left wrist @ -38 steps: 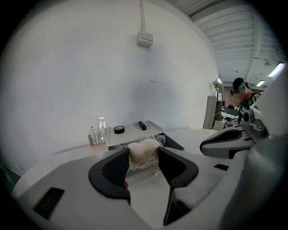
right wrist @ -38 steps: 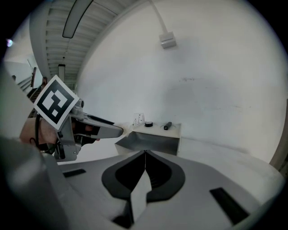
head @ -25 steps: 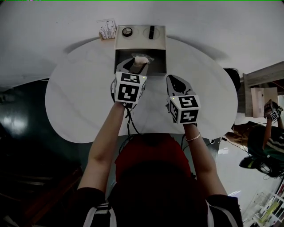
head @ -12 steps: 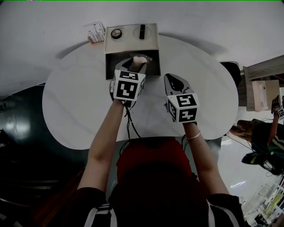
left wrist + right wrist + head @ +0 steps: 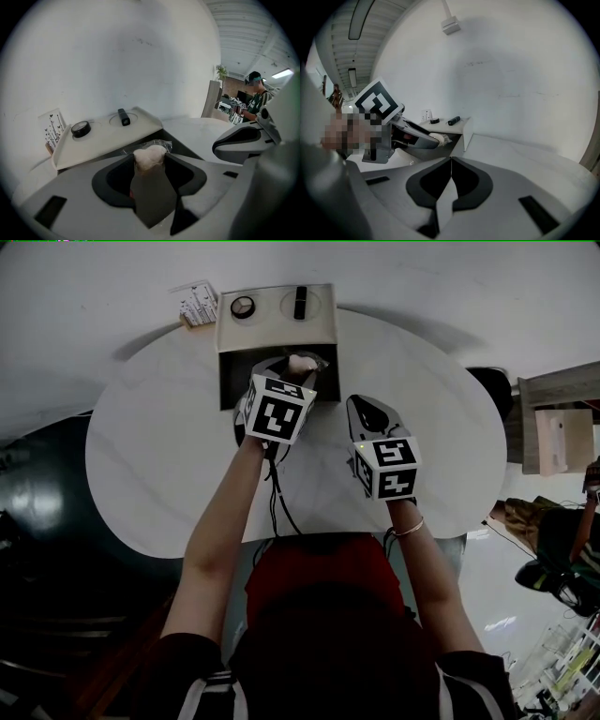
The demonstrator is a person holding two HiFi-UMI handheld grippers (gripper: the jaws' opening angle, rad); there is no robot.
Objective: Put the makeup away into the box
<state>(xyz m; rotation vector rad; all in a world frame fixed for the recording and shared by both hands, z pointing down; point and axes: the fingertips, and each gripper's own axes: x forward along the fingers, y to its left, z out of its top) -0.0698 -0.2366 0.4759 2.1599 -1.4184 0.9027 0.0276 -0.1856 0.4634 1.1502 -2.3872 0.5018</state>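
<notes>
Pinching a pale puff [image 5: 150, 155] in clear wrap with the jaws of the left gripper [image 5: 150, 163], just above the open box [image 5: 231, 382] on the white table [image 5: 159, 456]. Nothing in the right gripper [image 5: 450, 161], jaws pressed together, near the box. Printed card [image 5: 197, 304] beside the lid [image 5: 272, 329], lettering too small to read.

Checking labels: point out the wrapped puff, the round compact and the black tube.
wrapped puff [image 5: 150, 157], left gripper view, its pale top.
round compact [image 5: 80, 129], left gripper view, centre of its face.
black tube [image 5: 123, 117], left gripper view, middle of its body.
</notes>
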